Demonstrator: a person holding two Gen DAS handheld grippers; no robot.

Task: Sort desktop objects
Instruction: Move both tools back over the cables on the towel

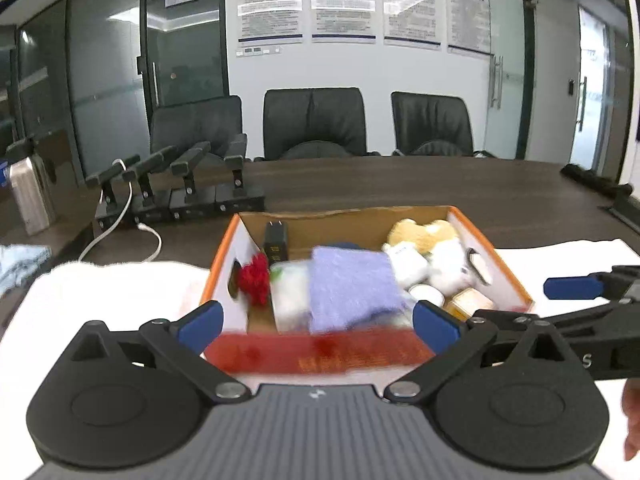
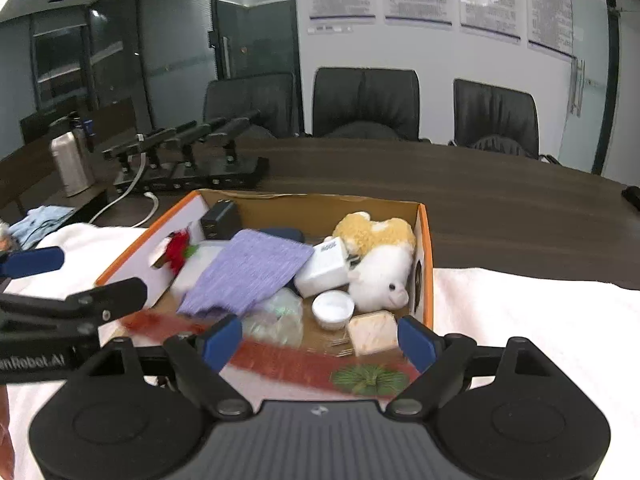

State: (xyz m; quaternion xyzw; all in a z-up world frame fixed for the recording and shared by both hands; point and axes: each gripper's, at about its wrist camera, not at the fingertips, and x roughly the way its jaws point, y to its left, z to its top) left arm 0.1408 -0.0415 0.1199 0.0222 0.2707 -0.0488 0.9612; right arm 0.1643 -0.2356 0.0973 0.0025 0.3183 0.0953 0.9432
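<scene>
An open orange-edged cardboard box stands on a white cloth. Inside lie a purple cloth, a plush toy, a white charger, a black adapter, a red flower, a small white cup and a tan block. My left gripper is open and empty at the box's near wall. My right gripper is open and empty over the near right part. Each gripper shows in the other's view.
A white cloth covers the near table. Behind the box stand a black rack of gripper mounts with a white cable, a steel bottle, and black office chairs beyond the dark wooden table.
</scene>
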